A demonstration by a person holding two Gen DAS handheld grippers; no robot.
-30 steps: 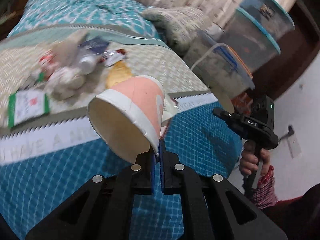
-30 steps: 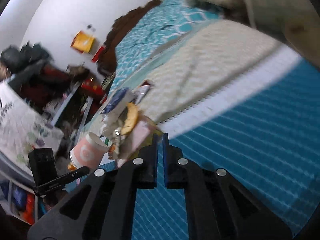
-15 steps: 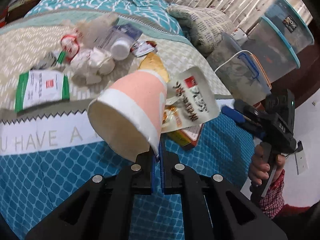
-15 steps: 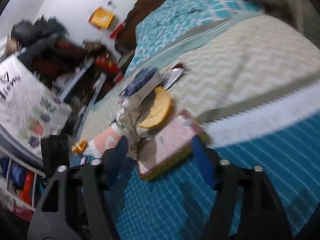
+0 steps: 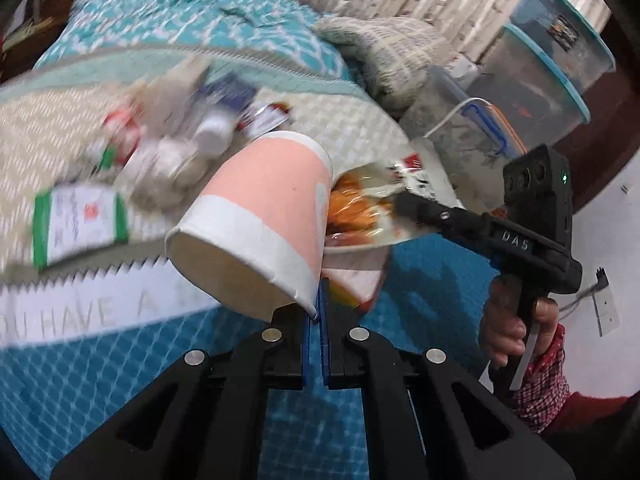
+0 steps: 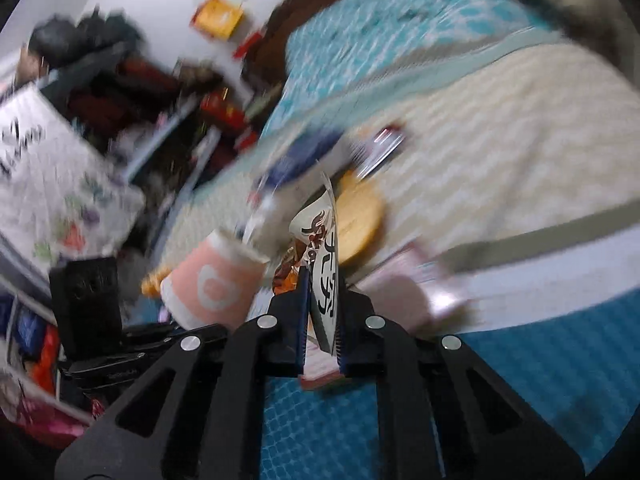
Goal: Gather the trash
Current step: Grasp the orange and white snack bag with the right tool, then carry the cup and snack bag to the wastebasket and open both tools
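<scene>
Home bedroom. Bed under teal-and-cream patterned quilt [image 5: 120, 360] fills frame centre; grey knitted pillow [image 5: 384, 56] upper centre; stacked clear plastic storage tubs with teal lids [image 5: 532, 84] upper right; cluttered shelves [image 6: 120, 92] upper left.

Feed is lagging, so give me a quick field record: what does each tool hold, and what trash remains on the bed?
left tool: shut on rim of pink-and-white paper cup
right tool: shut on printed plastic snack wrapper
wrapper position: beside cup mouth, not inside
remaining on bed: green-edged white packet, small white bottle, crumpled wrappers
surface: teal patterned bedspread
</scene>
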